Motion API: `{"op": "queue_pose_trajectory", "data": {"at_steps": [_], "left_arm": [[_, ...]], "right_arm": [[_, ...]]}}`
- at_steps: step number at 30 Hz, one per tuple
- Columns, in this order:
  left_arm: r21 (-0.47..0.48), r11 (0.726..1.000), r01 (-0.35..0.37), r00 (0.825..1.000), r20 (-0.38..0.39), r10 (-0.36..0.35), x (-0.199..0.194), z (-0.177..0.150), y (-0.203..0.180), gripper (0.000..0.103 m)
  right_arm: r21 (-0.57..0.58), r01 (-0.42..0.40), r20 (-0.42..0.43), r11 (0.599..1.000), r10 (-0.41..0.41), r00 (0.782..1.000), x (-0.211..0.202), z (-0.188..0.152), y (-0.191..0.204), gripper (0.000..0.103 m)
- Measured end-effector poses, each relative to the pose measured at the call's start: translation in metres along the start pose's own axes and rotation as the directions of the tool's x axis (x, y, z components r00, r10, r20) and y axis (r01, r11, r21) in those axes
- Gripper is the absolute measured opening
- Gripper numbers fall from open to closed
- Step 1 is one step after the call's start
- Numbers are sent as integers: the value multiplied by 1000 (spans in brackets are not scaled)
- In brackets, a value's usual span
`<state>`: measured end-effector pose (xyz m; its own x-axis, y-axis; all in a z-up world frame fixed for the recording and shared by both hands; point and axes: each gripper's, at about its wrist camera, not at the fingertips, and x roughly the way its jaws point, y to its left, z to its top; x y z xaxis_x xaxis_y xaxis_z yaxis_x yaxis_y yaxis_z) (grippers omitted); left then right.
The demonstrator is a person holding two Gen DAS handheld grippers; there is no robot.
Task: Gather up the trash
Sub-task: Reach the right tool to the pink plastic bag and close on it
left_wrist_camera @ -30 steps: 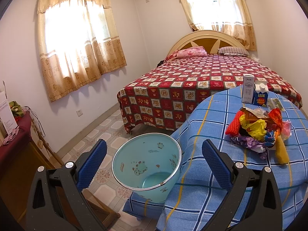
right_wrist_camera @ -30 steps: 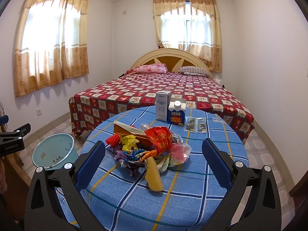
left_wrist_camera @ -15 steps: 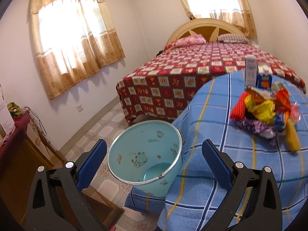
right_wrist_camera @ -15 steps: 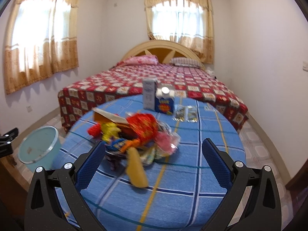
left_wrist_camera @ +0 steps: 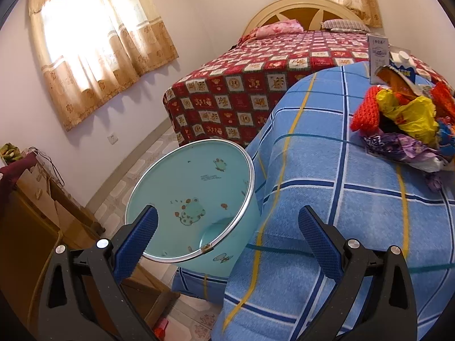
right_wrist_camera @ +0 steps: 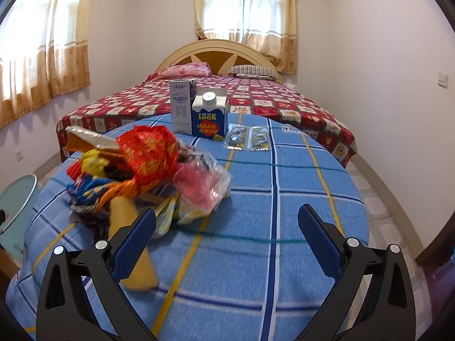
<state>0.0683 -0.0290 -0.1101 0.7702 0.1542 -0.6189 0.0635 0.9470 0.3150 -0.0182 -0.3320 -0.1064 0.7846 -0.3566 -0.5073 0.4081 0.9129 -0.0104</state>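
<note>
Sitting heaped on the blue plaid tablecloth [right_wrist_camera: 256,204], the trash pile [right_wrist_camera: 148,170] is near your right gripper [right_wrist_camera: 226,233], spread wide, empty. Your left gripper [left_wrist_camera: 227,227], also spread, hovers by the teal bin [left_wrist_camera: 193,199] beside the table; bed [right_wrist_camera: 256,96] behind.

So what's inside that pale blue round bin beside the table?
The pale blue round bin looks empty: bare wall and some floor show, only printed cartoons. The left gripper finger hides its near part.
</note>
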Motion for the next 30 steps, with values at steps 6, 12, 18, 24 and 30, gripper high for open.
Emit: {"op": "queue_pose_trajectory", "data": {"at_steps": [6,12,18,24,30], "left_arm": [[18,1000,-10,1000,-9,10,7,0,-5,97],[28,1000,-10,1000,-28,11,12,-1,-7,97],[42,999,-1,1000,-27,2,13,1,-14,97],[36,999,29,999,-33,-28,11,7,-23,97],[26,998,52,998,-19,-51,5,18,-37,97]], "right_arm": [[-58,-18,3,998,19,1000,20,17,5,97],[-78,-63,-30,995,61,998,38,25,5,74],[-71,-187,-106,980,179,978,47,23,8,6],[0,-216,-64,976,215,974,28,22,-8,1],[103,-179,-16,978,182,983,13,29,-43,1]]}}
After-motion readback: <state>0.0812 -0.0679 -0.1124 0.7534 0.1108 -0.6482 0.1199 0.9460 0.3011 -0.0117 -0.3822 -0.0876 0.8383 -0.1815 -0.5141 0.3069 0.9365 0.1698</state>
